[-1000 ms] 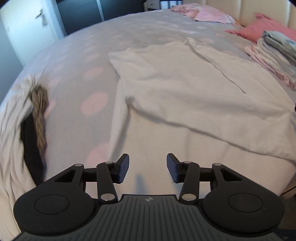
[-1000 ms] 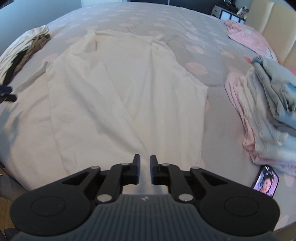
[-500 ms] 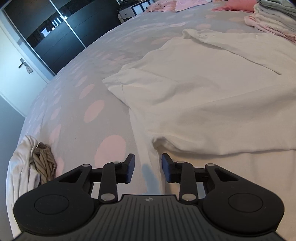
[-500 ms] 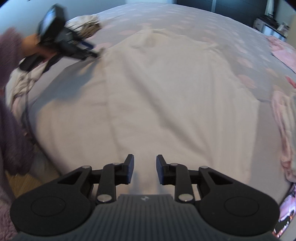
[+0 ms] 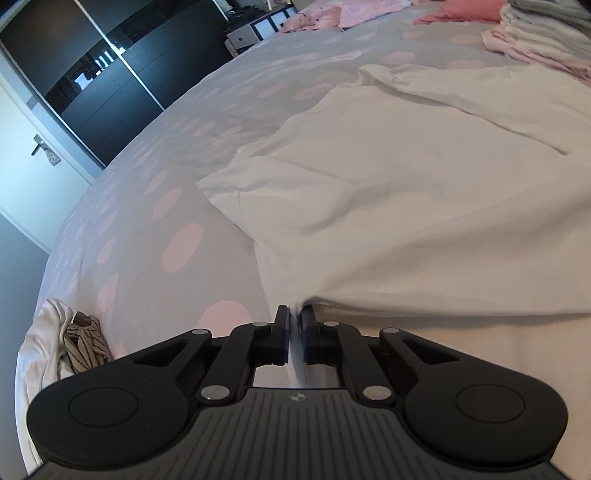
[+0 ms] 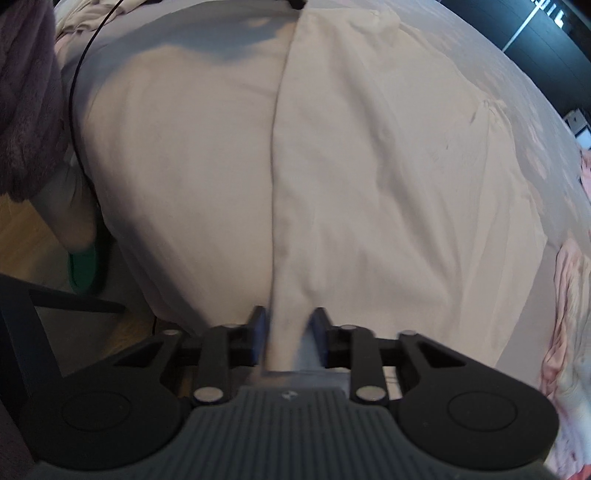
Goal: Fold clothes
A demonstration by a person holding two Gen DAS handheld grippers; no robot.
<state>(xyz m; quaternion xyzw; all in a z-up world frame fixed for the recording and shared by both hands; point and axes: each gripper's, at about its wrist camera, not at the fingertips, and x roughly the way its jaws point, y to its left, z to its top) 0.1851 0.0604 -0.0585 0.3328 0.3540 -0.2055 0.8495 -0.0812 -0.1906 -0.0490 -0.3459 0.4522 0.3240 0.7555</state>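
Observation:
A white garment [image 5: 406, 192] lies spread flat on the bed. In the left wrist view my left gripper [image 5: 294, 319] sits at the garment's near left edge, its jaws closing tight, with a thin strip of white cloth pinched between the pads. In the right wrist view the same white garment [image 6: 369, 166] stretches away with a long straight fold line down its middle. My right gripper [image 6: 288, 325] is at its near edge, jaws closing on a bunched ridge of the cloth that rises between the fingers.
The grey bedcover [image 5: 147, 229] has pink dots. A small heap of clothes [image 5: 83, 343] lies at its left edge and a folded stack [image 5: 543, 33] at the far right. A purple sleeve [image 6: 26, 92], a black cable [image 6: 74, 92] and a green shoe [image 6: 83, 269] are left of the bed.
Both grippers sank to the garment's near edge and closed on the cloth; before, they hung open above it. Both views rolled.

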